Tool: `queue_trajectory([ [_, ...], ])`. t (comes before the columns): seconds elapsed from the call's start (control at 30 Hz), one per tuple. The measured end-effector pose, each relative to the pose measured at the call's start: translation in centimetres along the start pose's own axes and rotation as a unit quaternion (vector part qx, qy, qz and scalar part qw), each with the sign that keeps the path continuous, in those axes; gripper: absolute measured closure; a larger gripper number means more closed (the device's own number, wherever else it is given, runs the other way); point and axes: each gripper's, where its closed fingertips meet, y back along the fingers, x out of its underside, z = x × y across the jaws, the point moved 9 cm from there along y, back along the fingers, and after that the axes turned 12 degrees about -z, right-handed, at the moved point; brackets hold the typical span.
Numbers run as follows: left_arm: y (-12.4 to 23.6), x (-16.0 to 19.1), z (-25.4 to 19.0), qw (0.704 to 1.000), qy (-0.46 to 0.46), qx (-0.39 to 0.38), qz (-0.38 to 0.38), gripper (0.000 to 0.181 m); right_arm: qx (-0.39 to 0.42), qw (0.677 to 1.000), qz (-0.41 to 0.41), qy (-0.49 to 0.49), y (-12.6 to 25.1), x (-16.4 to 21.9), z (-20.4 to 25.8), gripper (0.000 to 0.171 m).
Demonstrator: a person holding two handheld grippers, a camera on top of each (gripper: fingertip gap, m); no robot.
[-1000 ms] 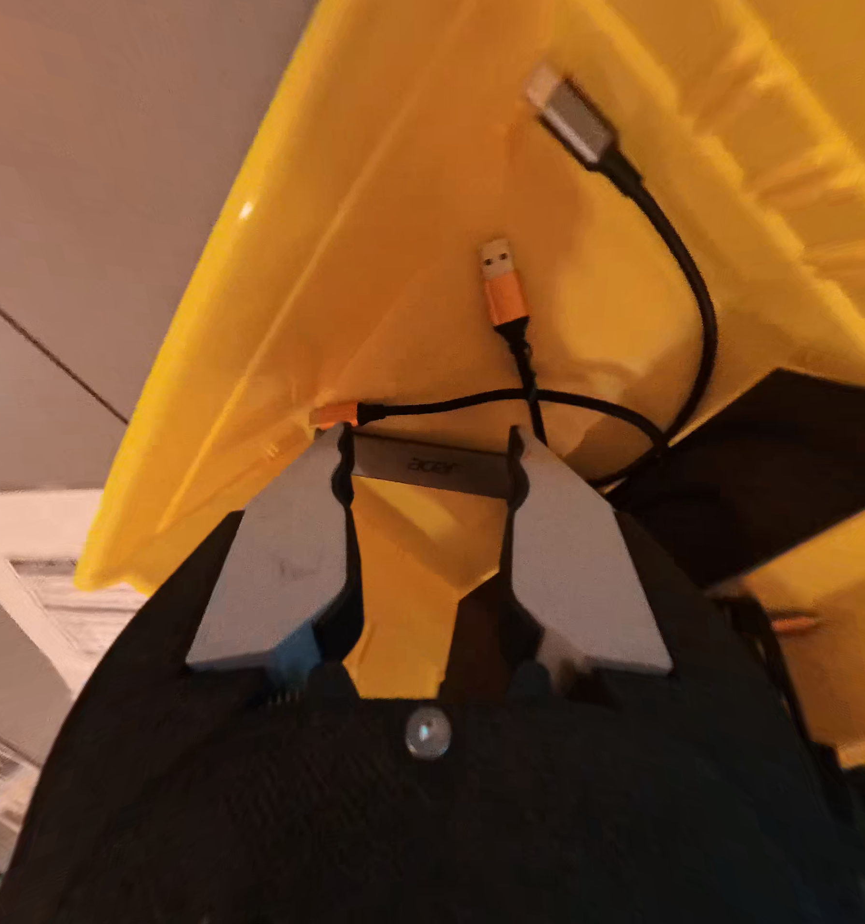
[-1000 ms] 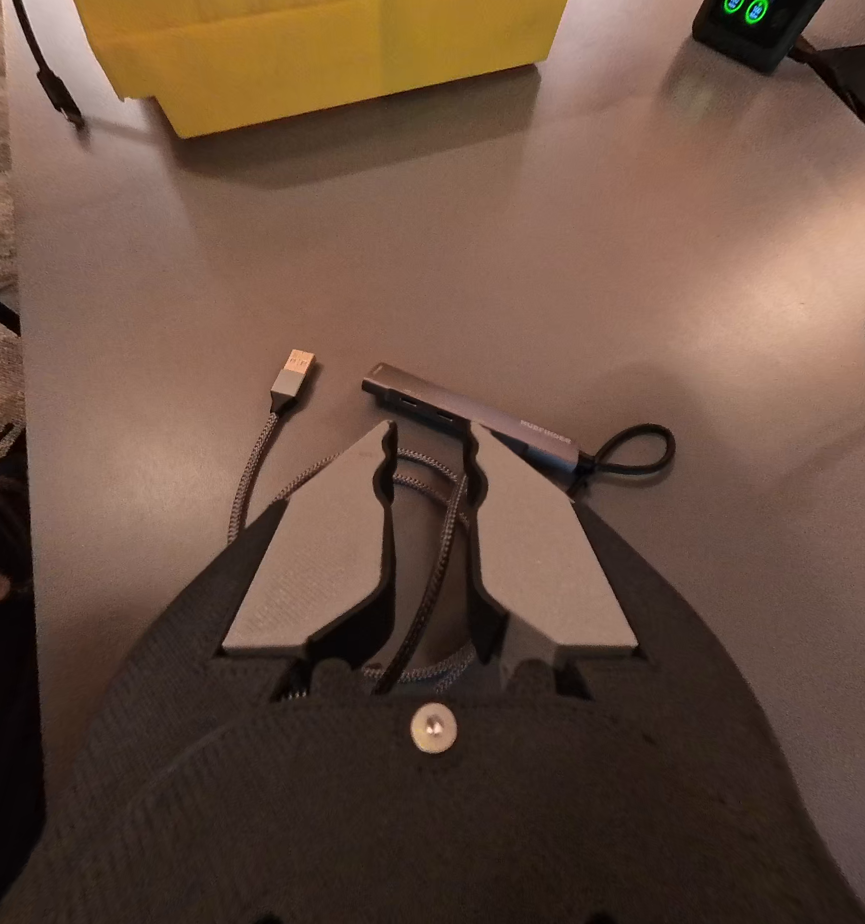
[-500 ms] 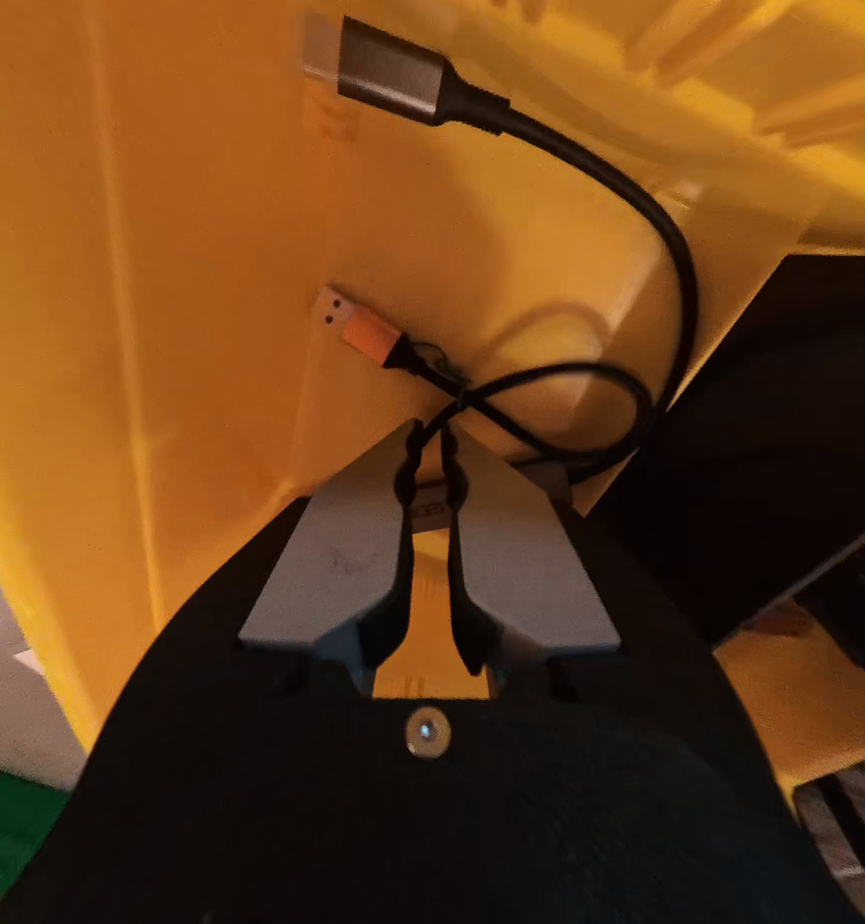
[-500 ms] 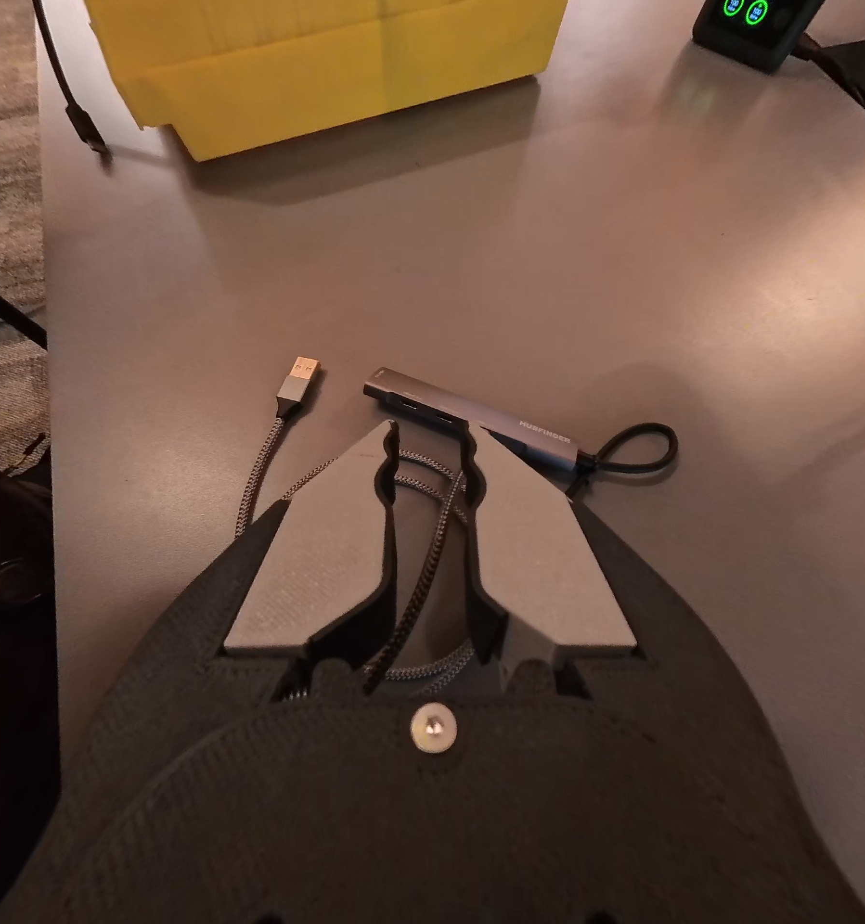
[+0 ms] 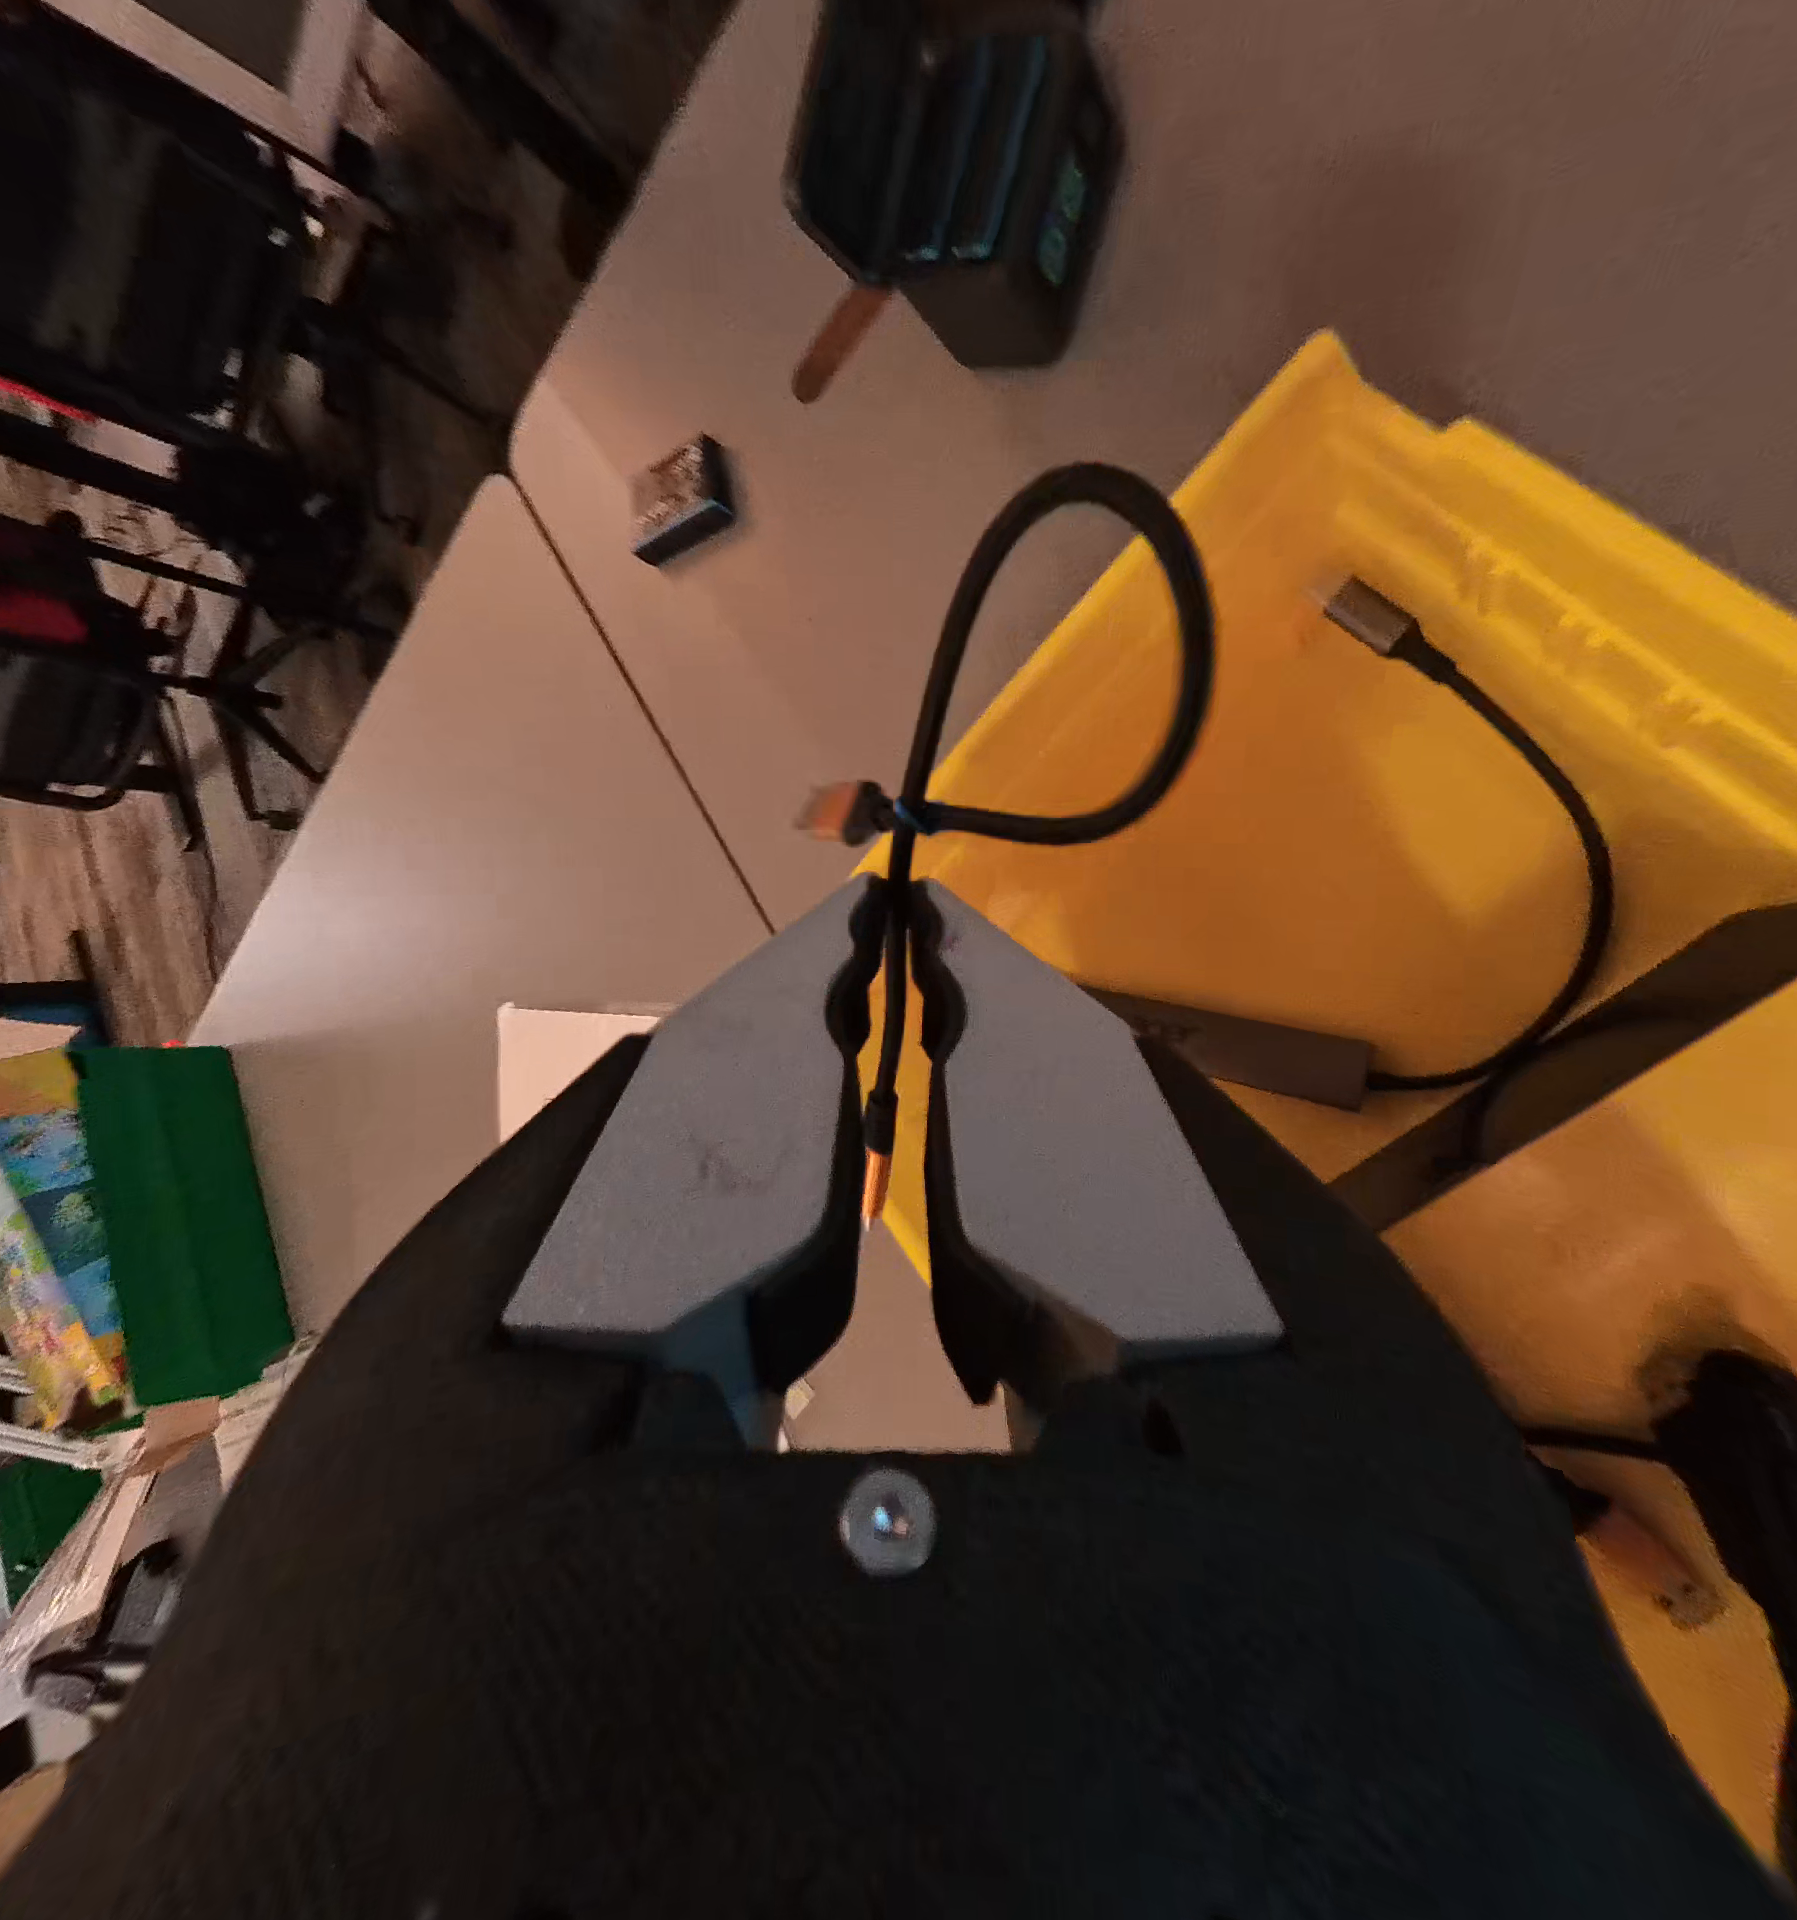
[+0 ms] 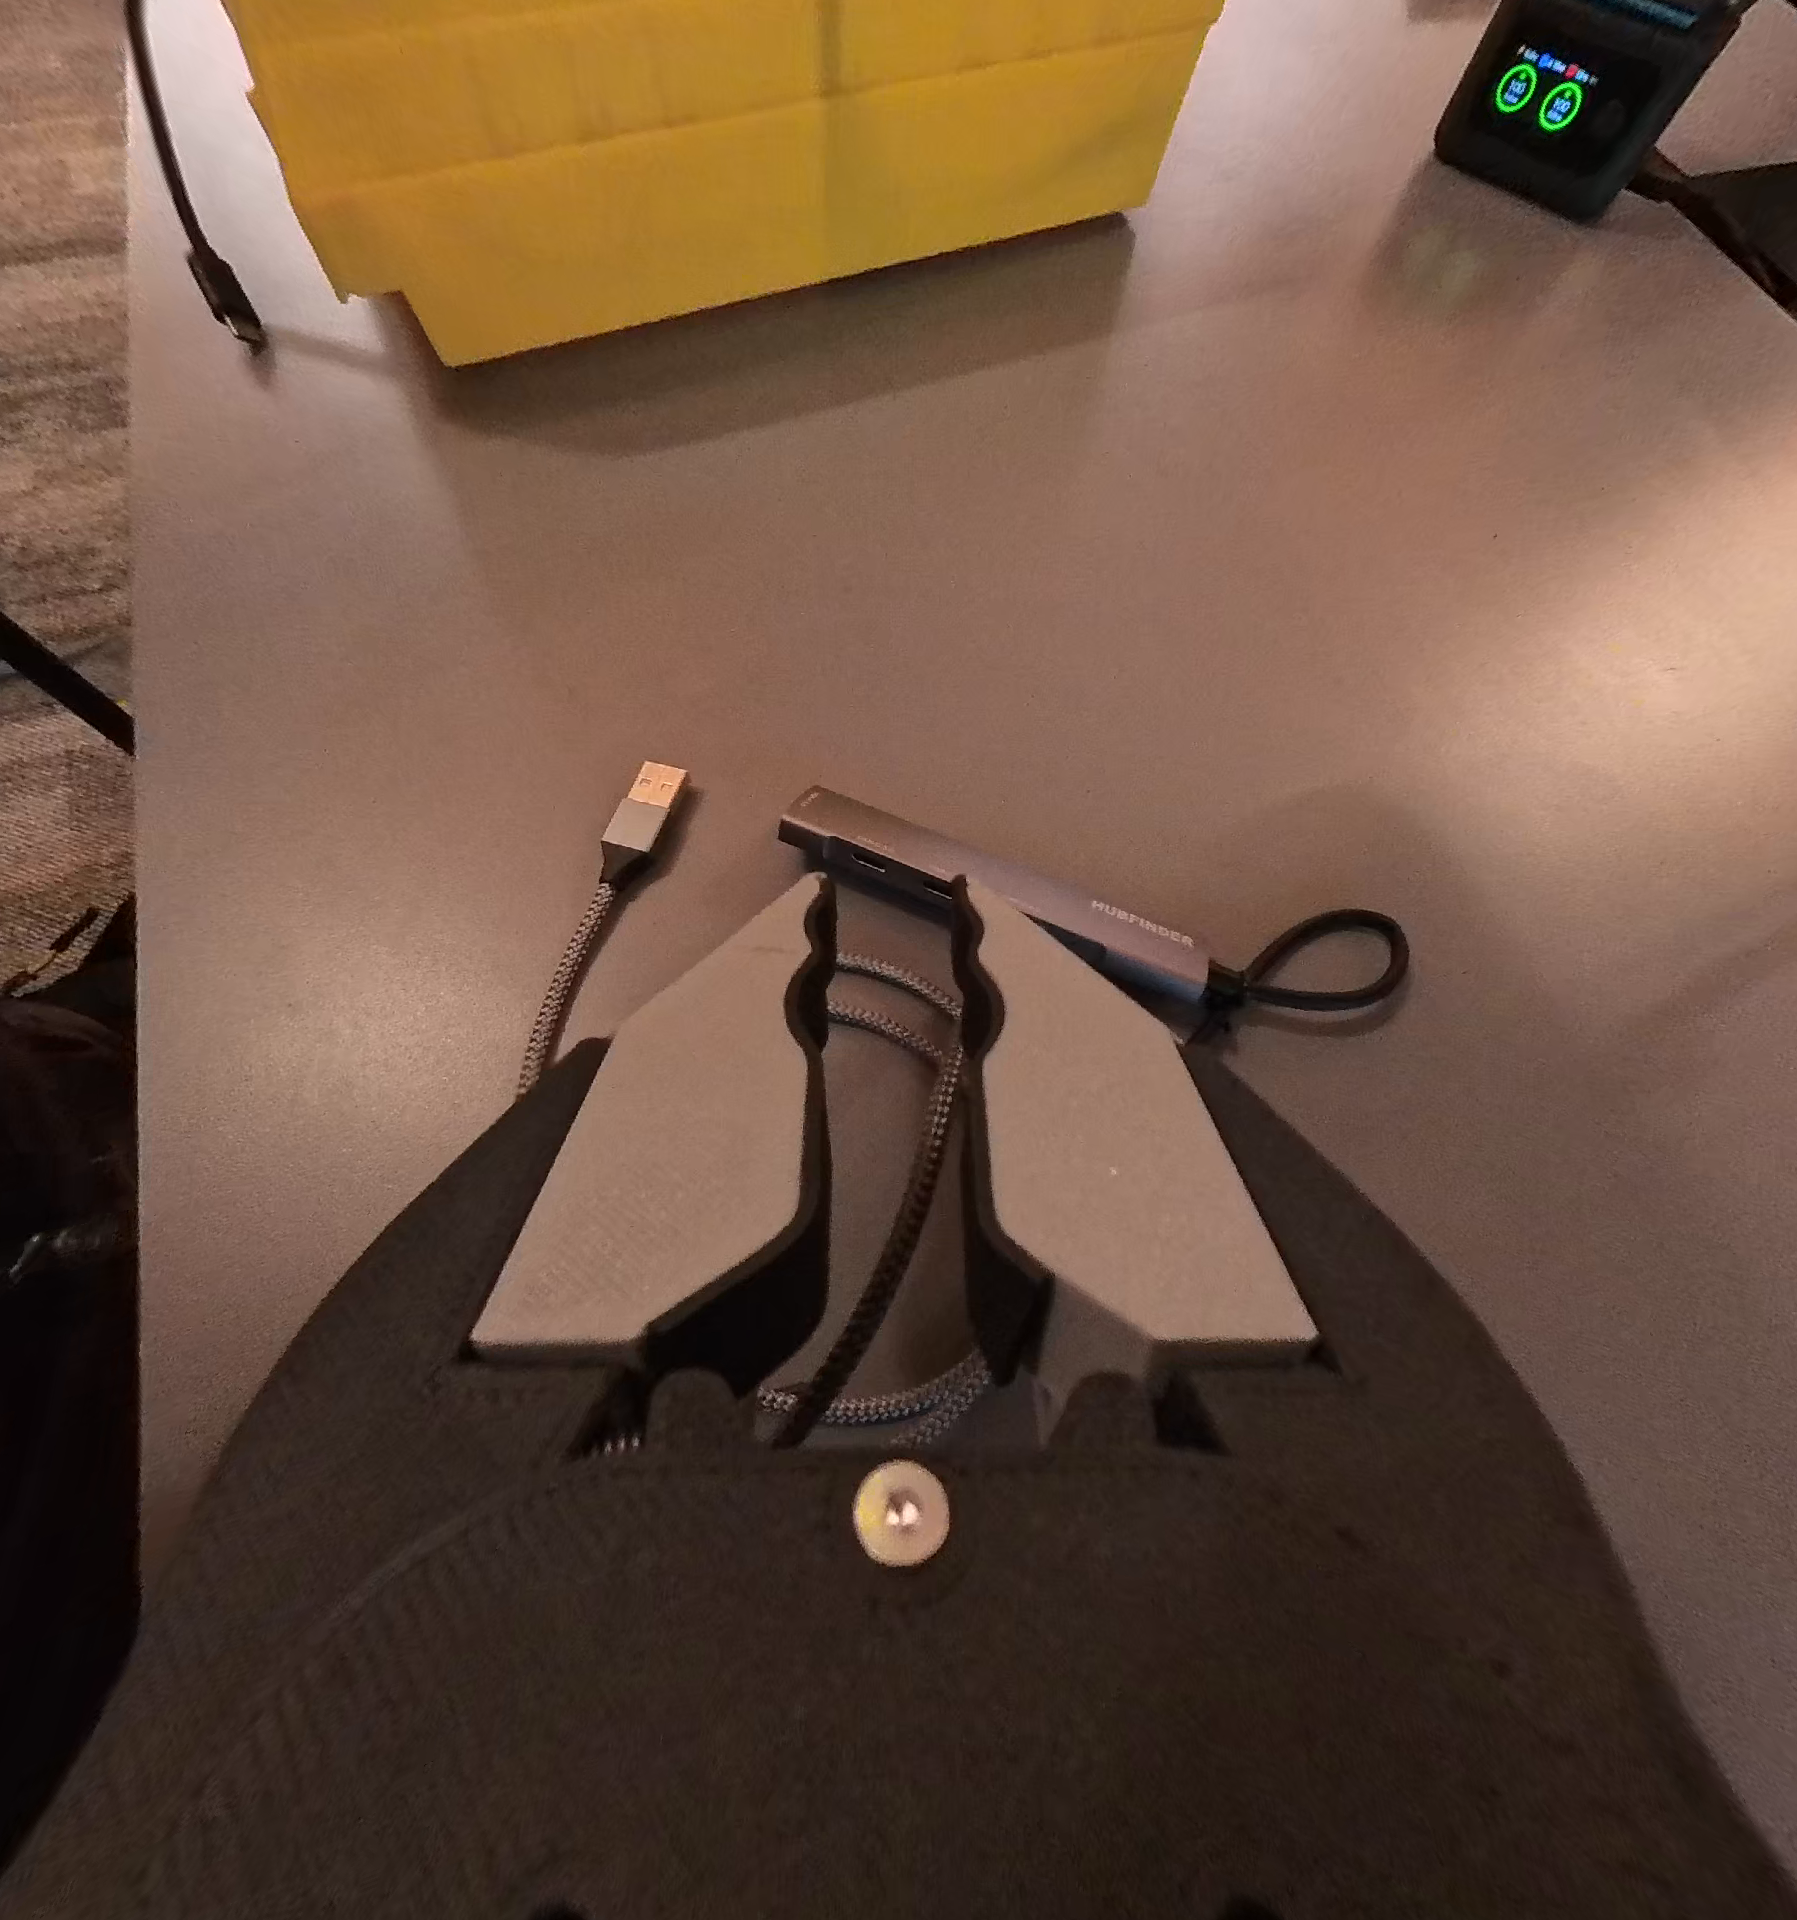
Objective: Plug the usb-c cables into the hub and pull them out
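Note:
My left gripper (image 5: 899, 899) is shut on a thin black cable (image 5: 1185, 644) with orange plugs. One plug (image 5: 876, 1174) hangs between the fingers and the other (image 5: 832, 812) sticks out left beyond the tips. The cable is tied in a loop and held above the yellow bin (image 5: 1341, 831). A grey hub (image 5: 1258, 1049) with its own black lead lies in the bin. My right gripper (image 6: 889, 894) is open just above the table. Its tips are close to a second grey hub (image 6: 998, 894). A braided grey cable (image 6: 561, 987) with a USB-A plug (image 6: 650, 826) lies under and between the fingers, not pressed.
The yellow bin (image 6: 728, 156) stands at the table's far side. A black device with a green-lit screen (image 6: 1559, 104) is at the far right. A loose black cable (image 6: 208, 249) hangs at the left edge. A small dark box (image 5: 681, 499) and a green box (image 5: 177, 1216) lie on the table. Spacing between my two grippers at the tips: around 40 centimetres.
My left gripper closed on the black cable inside the bin and lifted it out, swinging its view. My right gripper stayed over the braided cable, its fingers slightly closer together.

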Motion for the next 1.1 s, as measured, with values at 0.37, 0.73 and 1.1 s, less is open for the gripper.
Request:
queue_trajectory([
  [0.37, 10.3, -1.5, -4.2, 1.0, 0.008, 0.017, 0.002, 0.18, -0.008, 1.0, -0.011, -0.008, 0.2, 0.0, 0.4, 0.153],
  [0.73, 8.0, 4.1, -10.2, 0.98, 0.026, 0.095, 0.175, 0.179, -0.003, 1.0, -0.006, 0.007, 0.0, 0.3, 0.8, 0.153],
  [1.1, 10.3, 5.4, -12.5, 0.96, 0.089, 0.176, 0.201, 0.123, 0.015, 1.0, -0.003, 0.016, 0.4, 0.5, 0.5, 0.153],
])
